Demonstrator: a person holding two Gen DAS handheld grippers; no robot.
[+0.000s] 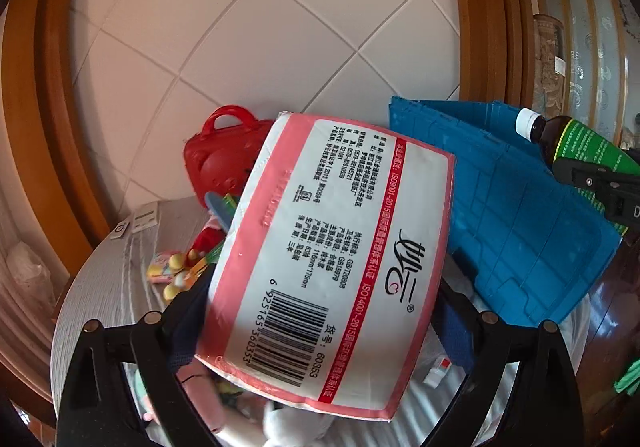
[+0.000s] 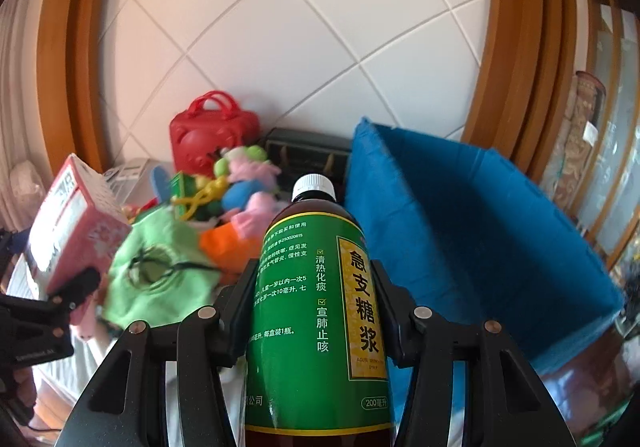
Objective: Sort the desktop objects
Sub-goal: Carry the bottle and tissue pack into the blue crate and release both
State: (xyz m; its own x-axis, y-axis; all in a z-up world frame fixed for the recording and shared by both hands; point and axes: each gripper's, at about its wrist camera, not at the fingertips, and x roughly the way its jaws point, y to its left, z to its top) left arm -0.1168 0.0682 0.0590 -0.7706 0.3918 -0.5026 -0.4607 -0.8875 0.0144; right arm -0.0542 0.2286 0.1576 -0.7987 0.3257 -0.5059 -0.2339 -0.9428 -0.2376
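My left gripper [image 1: 320,311] is shut on a pink and white tissue pack [image 1: 328,259] and holds it up above the table. The pack also shows at the left of the right wrist view [image 2: 72,223], with the left gripper [image 2: 76,287] under it. My right gripper [image 2: 312,283] is shut on a brown syrup bottle with a green label and white cap [image 2: 316,311], held upright next to the blue bin [image 2: 480,231]. The bottle [image 1: 572,143] and right gripper [image 1: 600,183] also show at the right of the left wrist view, over the blue bin [image 1: 520,215].
A red toy case [image 2: 212,131] stands at the back by the tiled wall. Plush toys [image 2: 248,175], a green cloth [image 2: 160,267], an orange item [image 2: 228,243] and a dark box [image 2: 308,155] crowd the table middle. Wooden frames flank both sides.
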